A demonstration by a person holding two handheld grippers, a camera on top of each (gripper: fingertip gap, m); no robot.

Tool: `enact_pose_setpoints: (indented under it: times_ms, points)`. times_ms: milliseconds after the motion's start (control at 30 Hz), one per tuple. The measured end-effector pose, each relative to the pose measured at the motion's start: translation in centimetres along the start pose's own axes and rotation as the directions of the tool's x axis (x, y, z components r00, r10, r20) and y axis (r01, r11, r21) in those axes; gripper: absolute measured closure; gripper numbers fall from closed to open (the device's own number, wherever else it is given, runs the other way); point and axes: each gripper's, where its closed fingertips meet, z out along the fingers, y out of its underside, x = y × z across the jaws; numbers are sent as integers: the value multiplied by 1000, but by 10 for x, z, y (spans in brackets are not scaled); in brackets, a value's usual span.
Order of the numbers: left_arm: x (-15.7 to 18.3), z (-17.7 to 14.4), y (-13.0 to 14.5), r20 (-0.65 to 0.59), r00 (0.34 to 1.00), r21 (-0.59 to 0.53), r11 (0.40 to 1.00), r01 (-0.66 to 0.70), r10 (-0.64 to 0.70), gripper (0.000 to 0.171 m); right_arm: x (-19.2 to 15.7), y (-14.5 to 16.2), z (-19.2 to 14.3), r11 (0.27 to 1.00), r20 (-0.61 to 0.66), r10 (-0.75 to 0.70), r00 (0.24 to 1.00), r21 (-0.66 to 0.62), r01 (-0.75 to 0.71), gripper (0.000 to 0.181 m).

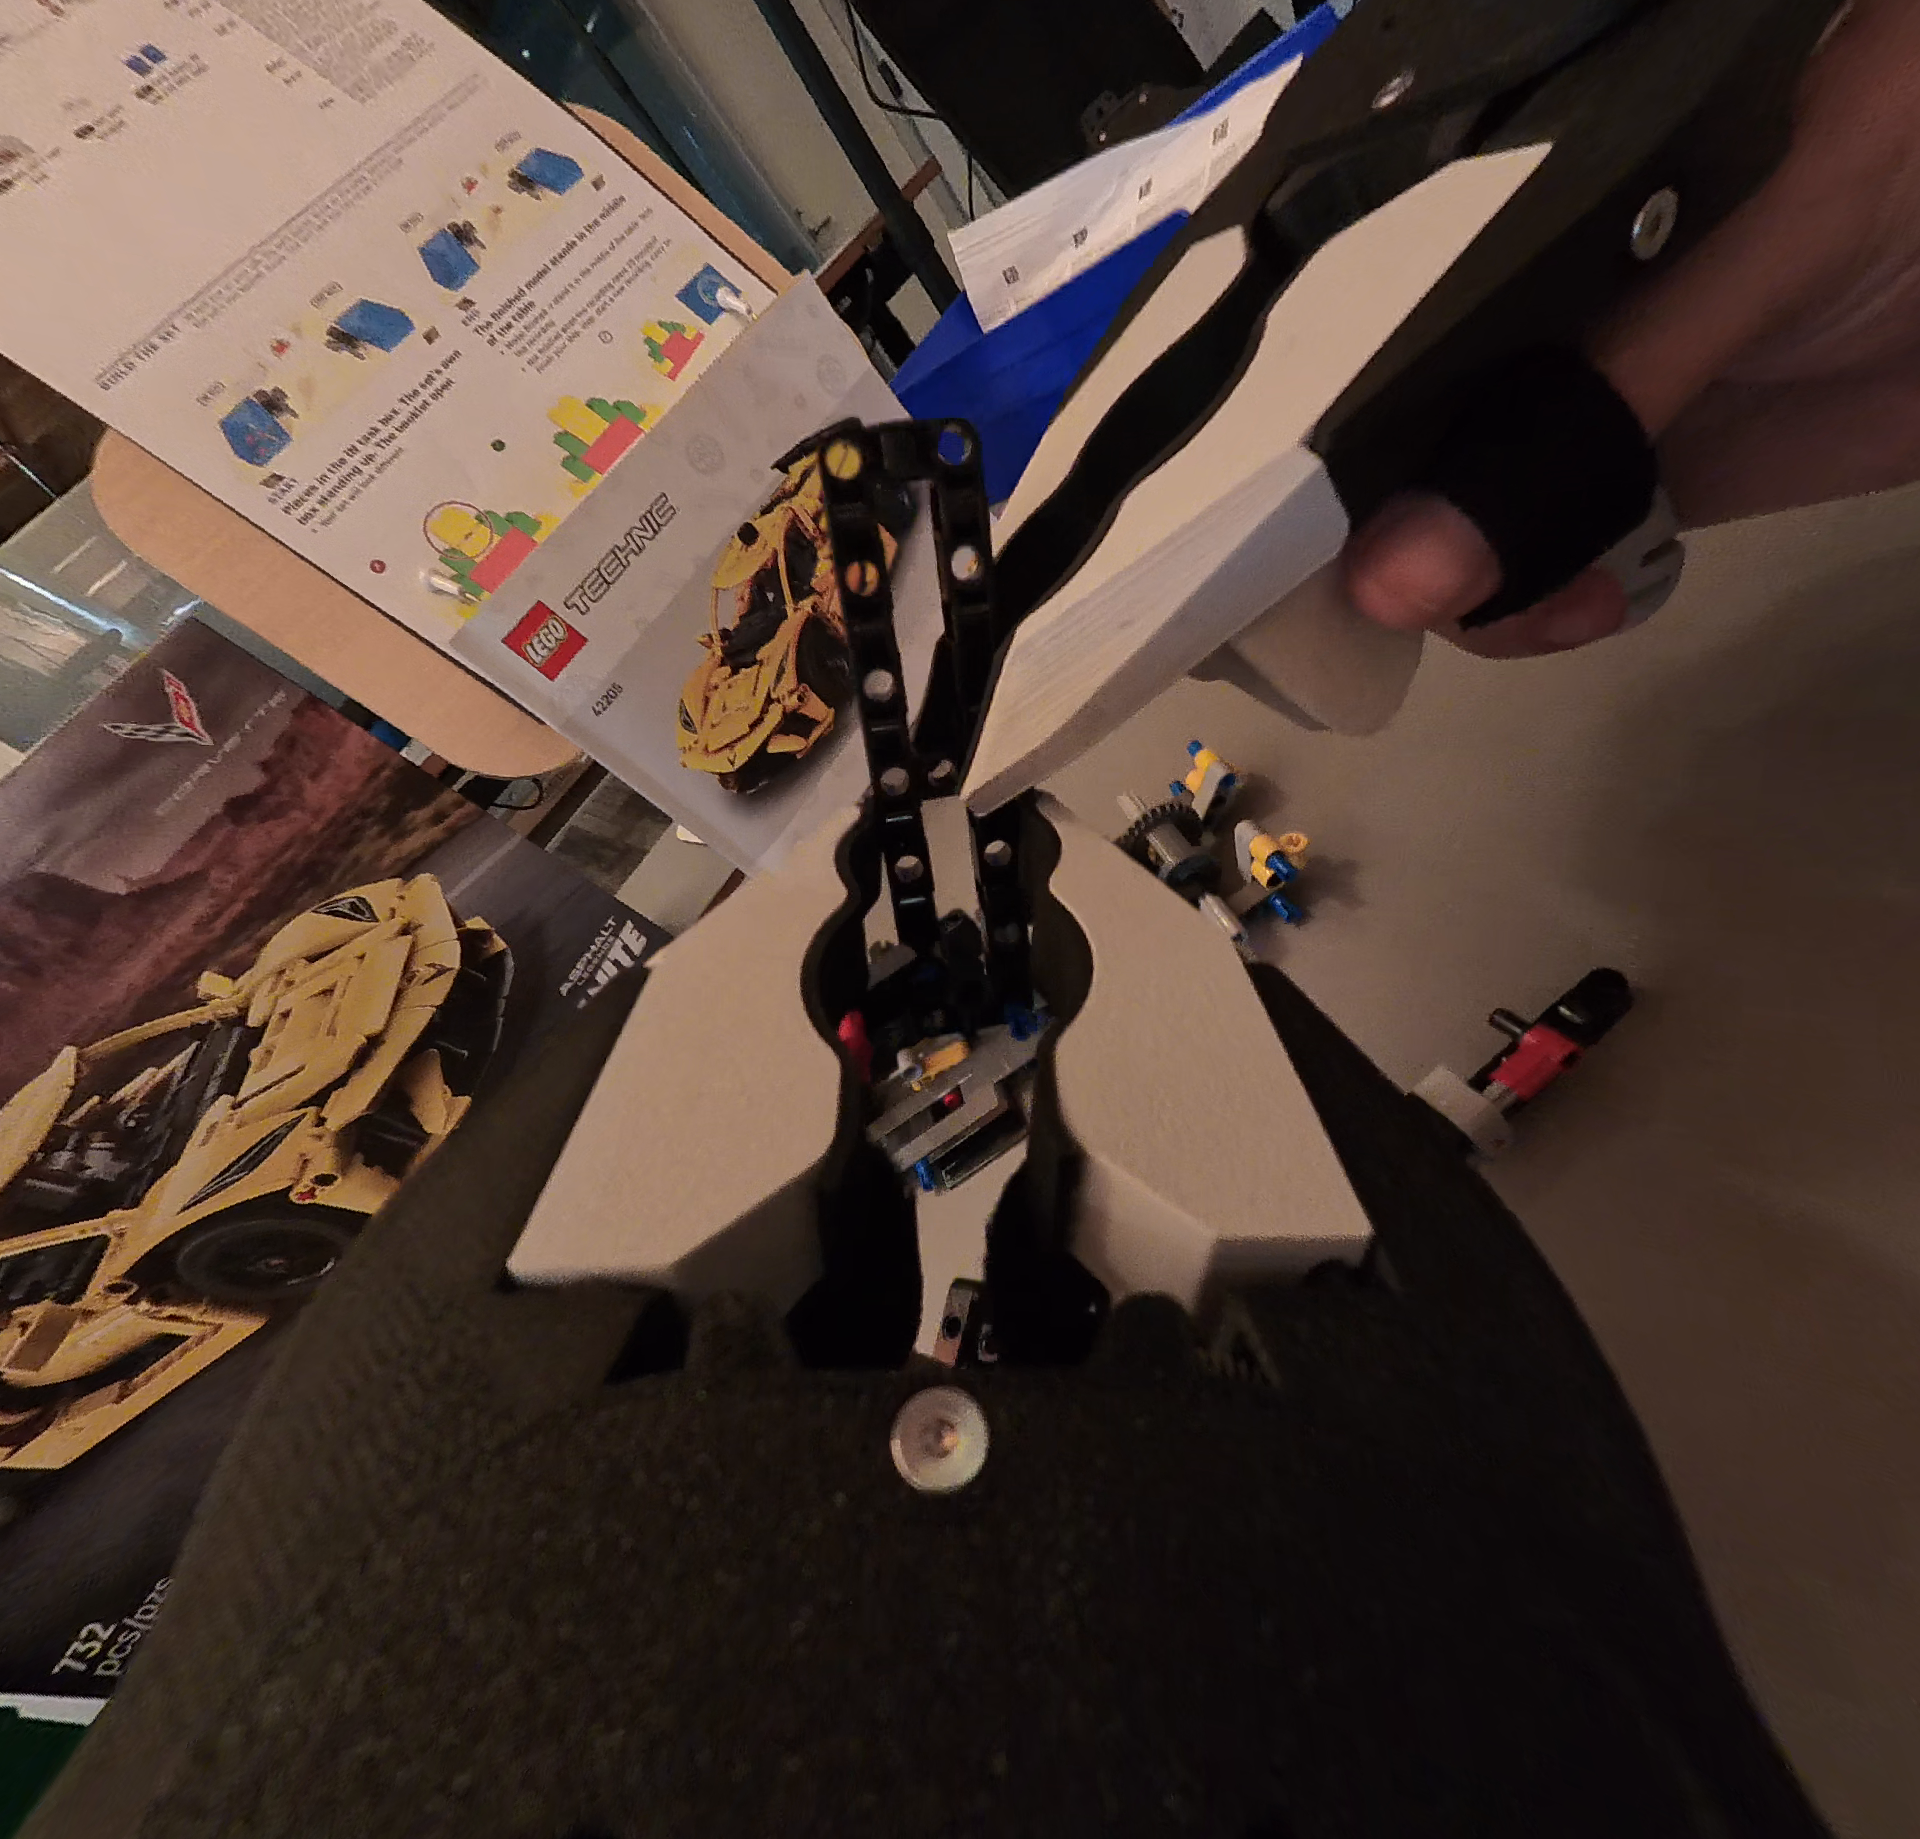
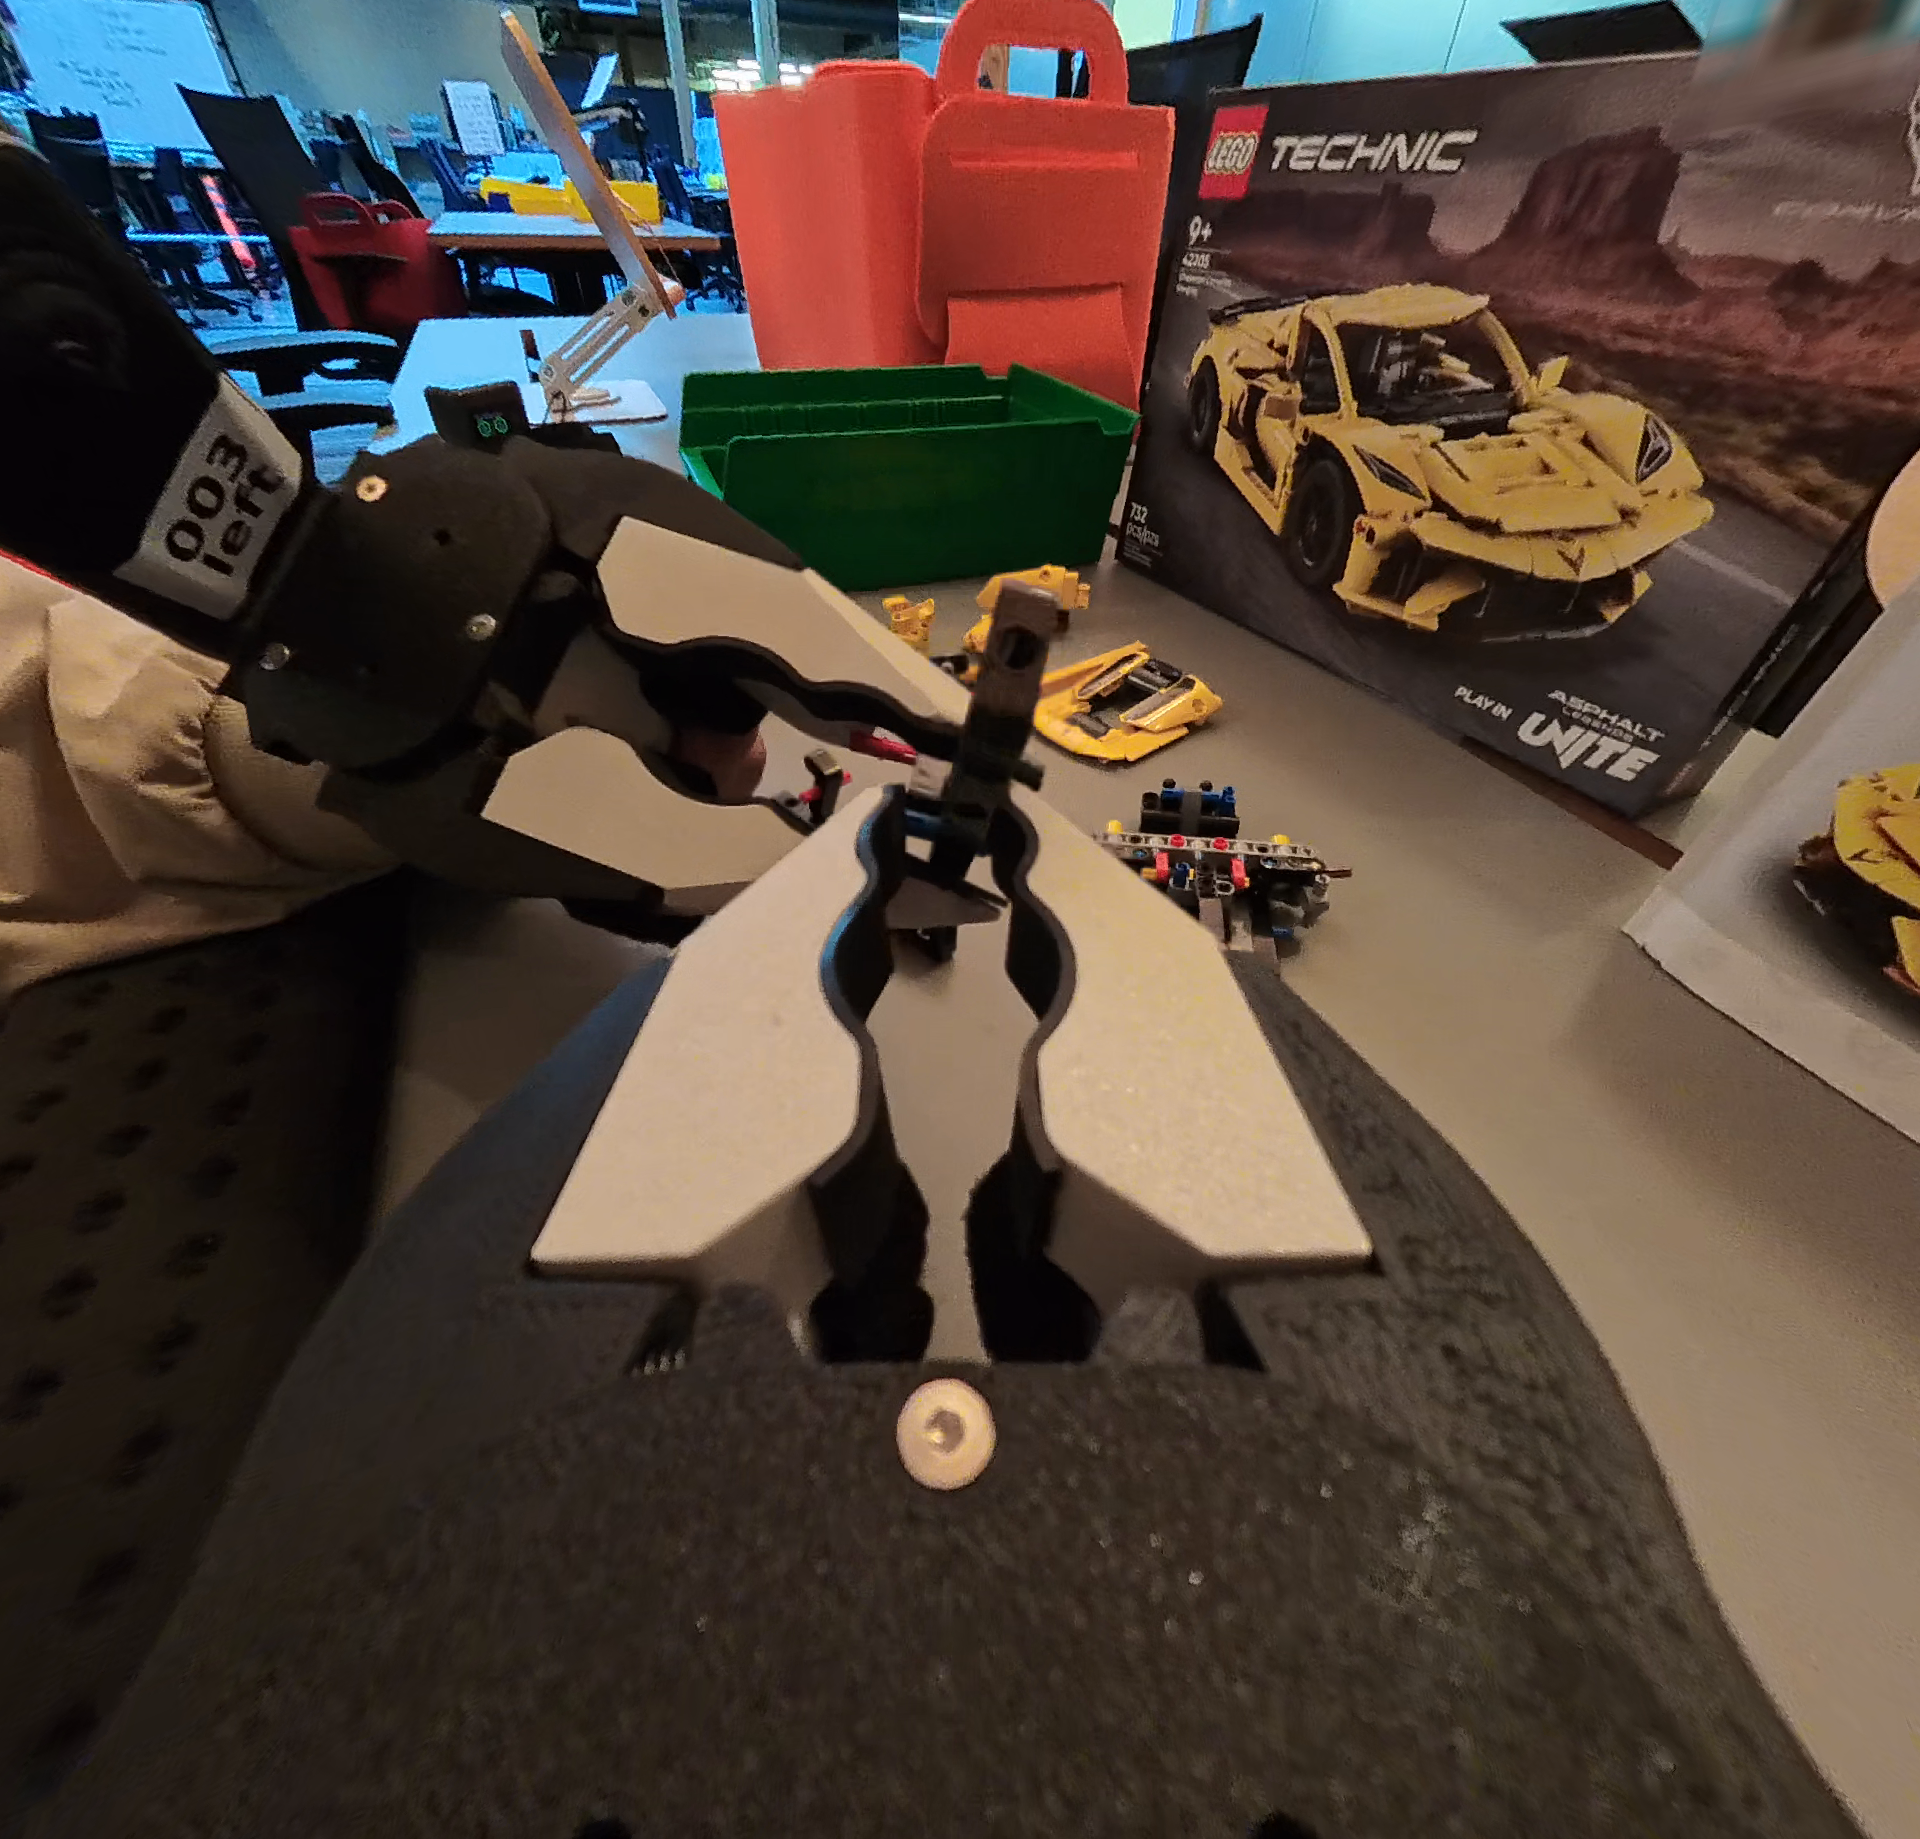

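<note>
A: Clamping the black beam assembly at its grey and blue base, the left gripper clenched on it from below. Held up clear of the grey table, long beams pointing away from the claw.

B: Pinched as well by the right gripper, tips closed on the same assembly, nearly tip to tip with the left one. Wrapped around that gripper's body: a hand.

A: Lying mid-table, apart from both claws: small grey, yellow and blue pieces and a red and black piece.

B: Also a long chassis section and a yellow panel, farther toward the back edge.

A: Standing along that back edge: a green bin, an orange bag behind it, a car-picture box beside them.

B: Propped near the box: a booklet, with a printed sheet just behind.
</note>
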Motion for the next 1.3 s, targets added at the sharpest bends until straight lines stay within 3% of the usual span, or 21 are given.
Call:
enact_pose_setpoints:
  times_ms: [233,400,667,967,1000,1067,1133,1233,1300]
  points:
    - [0,-4,-9,60,995,4,997,-74,74,146,-2,-4,-6,998,44,49,998,30,-51,173]
    - [1,-3,-1,69,986,-34,988,-151,153,146,-5,-1,-4,981,117,194,974,-21,-193,167]
    - [7,0,5,21,991,-60,990,-130,132,146,-1,14,-4,994,33,-40,999,-99,43,156]
    - [6,-4,0,36,988,-31,988,-150,151,146,1,11,-7,996,38,-44,998,-75,47,165]
    - [4,-5,-2,37,992,-14,993,-120,121,146,2,7,-8,998,39,-39,998,-55,41,152]
    - [2,-8,-6,-59,995,41,996,83,-80,146,2,-5,-16,999,90,37,995,13,-38,140]
    - [7,-18,-26,-283,897,131,913,387,-340,146,-1,-16,-26,986,188,135,973,68,-150,147]
    - [1,-36,-53,-580,582,130,641,756,-570,146,-16,-33,-34,936,354,269,896,123,-329,150]
    - [-7,-43,-61,-678,414,96,485,869,-607,147,-22,-42,-36,890,428,331,841,153,-429,153]
